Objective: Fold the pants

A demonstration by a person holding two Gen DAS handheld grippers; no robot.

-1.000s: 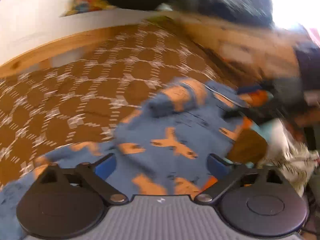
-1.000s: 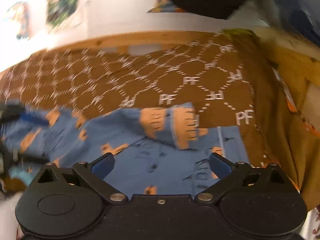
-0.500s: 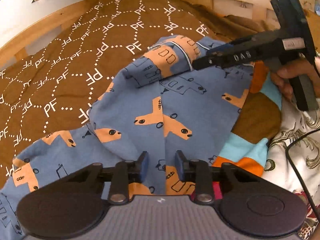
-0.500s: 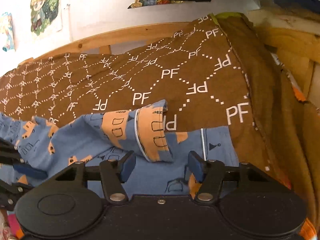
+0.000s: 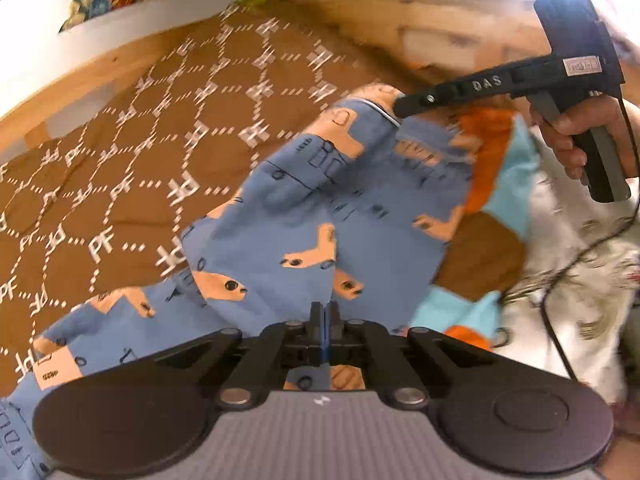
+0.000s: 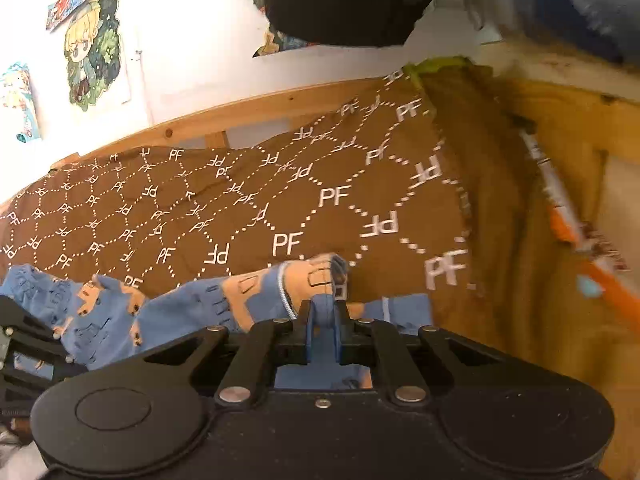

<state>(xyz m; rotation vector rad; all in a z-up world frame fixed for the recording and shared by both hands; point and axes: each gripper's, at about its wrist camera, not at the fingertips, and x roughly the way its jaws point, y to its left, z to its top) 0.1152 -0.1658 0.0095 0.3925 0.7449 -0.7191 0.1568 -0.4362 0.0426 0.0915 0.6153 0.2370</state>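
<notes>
Blue pants [image 5: 304, 216] with orange animal prints lie crumpled on a brown "PF" patterned bedspread [image 5: 132, 168]. My left gripper [image 5: 322, 320] is shut on a fold of the pants near their lower edge. My right gripper [image 6: 323, 320] is shut on the blue cloth beside an orange cuff [image 6: 312, 276]. In the left wrist view the right gripper [image 5: 404, 110] shows at the upper right, pinching the far end of the pants, held by a hand [image 5: 576, 136]. The pants [image 6: 180, 312] stretch left in the right wrist view.
A wooden bed frame [image 6: 224, 116] runs along the white wall with posters [image 6: 94, 48]. A striped orange, light blue and brown cloth [image 5: 492, 200] and a white patterned fabric [image 5: 580, 272] with a black cable lie to the right. A wooden side panel [image 6: 560, 120] stands at the right.
Both grippers went from wide open to shut on the pants. The cloth is now bunched and pulled up between them.
</notes>
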